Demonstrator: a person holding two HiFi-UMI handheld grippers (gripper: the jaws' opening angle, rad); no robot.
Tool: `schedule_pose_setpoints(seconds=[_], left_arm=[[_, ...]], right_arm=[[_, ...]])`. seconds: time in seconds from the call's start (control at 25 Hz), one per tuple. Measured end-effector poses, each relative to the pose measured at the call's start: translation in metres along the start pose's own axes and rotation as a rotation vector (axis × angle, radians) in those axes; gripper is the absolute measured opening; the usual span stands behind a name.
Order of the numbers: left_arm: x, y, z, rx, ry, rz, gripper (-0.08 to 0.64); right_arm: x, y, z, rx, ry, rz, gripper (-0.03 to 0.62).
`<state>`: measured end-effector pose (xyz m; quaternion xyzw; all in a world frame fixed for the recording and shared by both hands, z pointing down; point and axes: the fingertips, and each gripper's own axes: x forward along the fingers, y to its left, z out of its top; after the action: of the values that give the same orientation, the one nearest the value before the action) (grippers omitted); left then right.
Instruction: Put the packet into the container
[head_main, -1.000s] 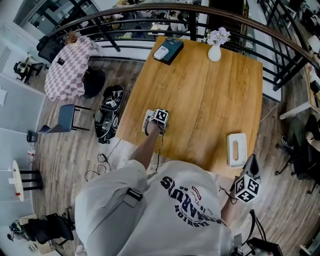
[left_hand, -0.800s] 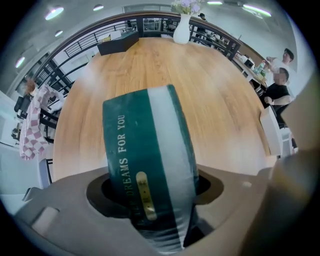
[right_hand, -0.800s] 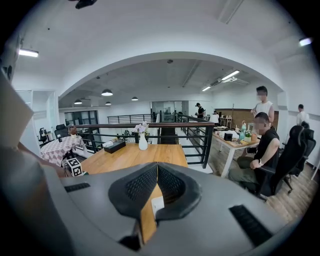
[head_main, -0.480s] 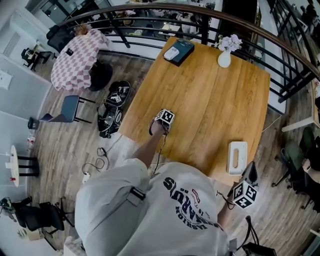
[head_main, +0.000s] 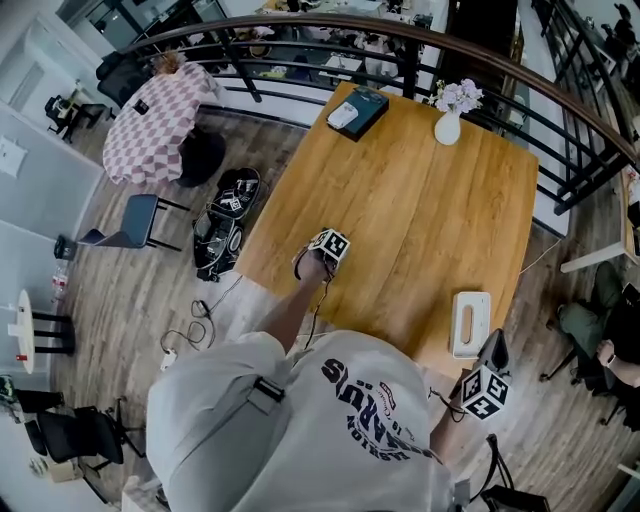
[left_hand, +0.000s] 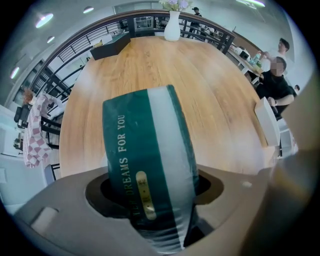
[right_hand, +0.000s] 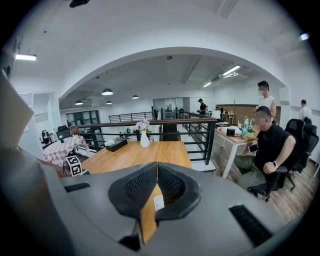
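Looking down first on a plank floor at far left, with a small table under a pink checked cloth (head_main: 150, 125), a blue chair (head_main: 135, 222) and a black bag (head_main: 225, 215) lying just beside the wooden table (head_main: 420, 200). Moving right onto that table and finding a dark box (head_main: 357, 110) at its far edge, then a white vase (head_main: 449, 125) of pale flowers near the far right corner. Meeting the left gripper (head_main: 318, 262) by the table's near left edge, pointing straight down with its marker cube on top. Having just been closing its jaws, and now pinching the packet (left_hand: 150, 165) between them (teal with a white band, pale lettering running along its length), the packet bulging out past the jaw tips toward the bare tabletop; not showing whether it is touching the wood. Passing further right to the white container (head_main: 470, 325), lying on the table by the near right edge, well apart from the packet. Ending at the right gripper (head_main: 495, 352), hanging just off the table's near edge beside the container, pads meeting at the tips and gripping nothing. Glimpsing, at far right in the right gripper view, a black railing (right_hand: 206, 142) and a seated person (right_hand: 265, 145) beyond it.
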<state>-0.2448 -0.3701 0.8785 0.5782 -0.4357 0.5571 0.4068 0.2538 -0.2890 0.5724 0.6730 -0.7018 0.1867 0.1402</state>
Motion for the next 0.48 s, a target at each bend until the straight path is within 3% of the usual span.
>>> schedule_pose_setpoints(seconds=[0.16,0.32,0.48], left_arm=[[-0.025,-0.003,-0.003,-0.004,0.015,-0.014,0.314],[-0.069,-0.001,-0.002,0.048,0.019,0.006,0.314],[-0.128,0.005,0.008,0.074,-0.038,-0.003,0.314]], right_arm=[[0.003,-0.002,-0.002,0.002,0.01,0.002,0.009],[0.006,-0.002,-0.005,0.005,0.025,0.005,0.008],[0.01,0.0,-0.002,-0.004,0.034,0.016,0.008]])
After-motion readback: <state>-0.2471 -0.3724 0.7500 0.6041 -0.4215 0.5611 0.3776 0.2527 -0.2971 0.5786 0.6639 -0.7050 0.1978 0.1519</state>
